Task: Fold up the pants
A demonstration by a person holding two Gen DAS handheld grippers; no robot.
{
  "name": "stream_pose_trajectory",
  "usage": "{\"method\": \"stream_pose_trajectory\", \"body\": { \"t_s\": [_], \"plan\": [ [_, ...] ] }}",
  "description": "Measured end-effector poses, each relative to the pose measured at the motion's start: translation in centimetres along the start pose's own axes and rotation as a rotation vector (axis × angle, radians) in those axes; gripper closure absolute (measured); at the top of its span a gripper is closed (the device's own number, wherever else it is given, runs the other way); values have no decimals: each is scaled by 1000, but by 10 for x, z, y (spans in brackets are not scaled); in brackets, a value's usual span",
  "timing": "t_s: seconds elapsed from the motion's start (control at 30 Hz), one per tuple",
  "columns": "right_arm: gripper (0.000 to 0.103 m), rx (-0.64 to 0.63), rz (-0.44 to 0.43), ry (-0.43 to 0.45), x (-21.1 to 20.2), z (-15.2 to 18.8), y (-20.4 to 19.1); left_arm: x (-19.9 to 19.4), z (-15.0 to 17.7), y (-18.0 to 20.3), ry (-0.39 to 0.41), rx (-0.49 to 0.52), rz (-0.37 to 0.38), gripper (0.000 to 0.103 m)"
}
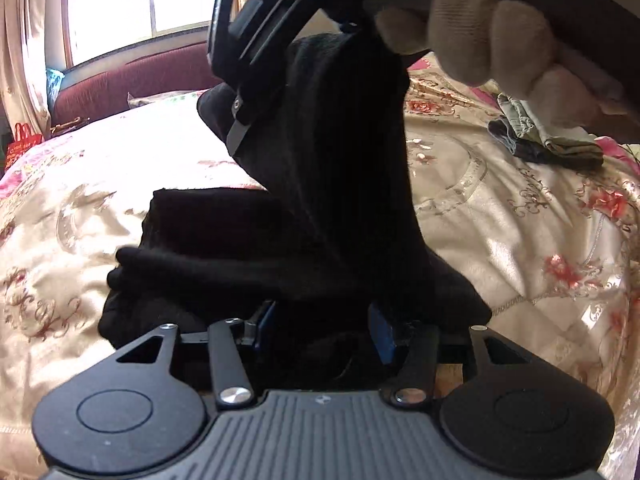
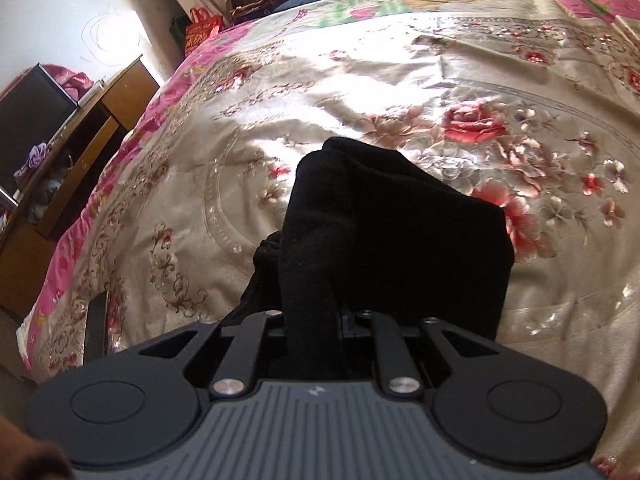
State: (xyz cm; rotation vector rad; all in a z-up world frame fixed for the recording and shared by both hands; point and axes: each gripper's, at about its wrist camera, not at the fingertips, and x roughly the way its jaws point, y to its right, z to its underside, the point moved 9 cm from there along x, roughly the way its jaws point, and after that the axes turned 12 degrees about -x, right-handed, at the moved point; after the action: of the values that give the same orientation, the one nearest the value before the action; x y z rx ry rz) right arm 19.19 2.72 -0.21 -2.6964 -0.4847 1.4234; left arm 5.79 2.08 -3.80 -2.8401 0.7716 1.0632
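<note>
Black pants (image 1: 248, 232) lie partly folded on the floral bedspread (image 1: 500, 220). One end of them rises in a tall fold (image 1: 344, 140) to my right gripper (image 1: 240, 132), which hangs above in a gloved hand (image 1: 480, 32). In the right wrist view the right gripper (image 2: 312, 316) is shut on a bunch of the black pants (image 2: 384, 232), which drape down over the bedspread (image 2: 360, 80). My left gripper (image 1: 322, 326) sits low at the near edge of the pants. Its blue pads (image 1: 382, 334) stand apart and black cloth lies loosely between them.
A small pile of folded grey and dark clothes (image 1: 548, 140) sits on the bed at the far right. A maroon headboard (image 1: 132, 76) and a bright window are behind. A red bag (image 2: 202, 30) and a wooden cabinet (image 2: 80, 152) stand beside the bed.
</note>
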Motion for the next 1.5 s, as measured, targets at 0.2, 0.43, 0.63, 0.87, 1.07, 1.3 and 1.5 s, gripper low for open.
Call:
{"method": "stream_pose_trajectory", "body": {
  "t_s": [0.2, 0.43, 0.63, 0.87, 1.07, 1.3, 1.5],
  "plan": [
    [82, -79, 52, -74, 35, 12, -39, 0, 8, -16, -18, -63, 46, 36],
    [63, -32, 68, -98, 46, 8, -53, 2, 8, -22, -32, -91, 80, 36],
    [55, -16, 5, -92, 51, 2, -69, 1, 8, -35, -39, -121, 104, 36],
    [55, 6, -133, -26, 36, -18, -76, -28, 12, -68, 8, -213, 70, 36],
    [56, -154, -49, 63, 13, -17, -55, -62, 14, -90, 89, -332, 10, 36],
    [54, -269, 21, 86, 23, -40, -28, -78, -3, -87, 146, -419, 69, 31],
    [49, -477, -11, 64, 48, -63, -34, -58, -12, -84, 102, -412, -1, 30]
  ]
}}
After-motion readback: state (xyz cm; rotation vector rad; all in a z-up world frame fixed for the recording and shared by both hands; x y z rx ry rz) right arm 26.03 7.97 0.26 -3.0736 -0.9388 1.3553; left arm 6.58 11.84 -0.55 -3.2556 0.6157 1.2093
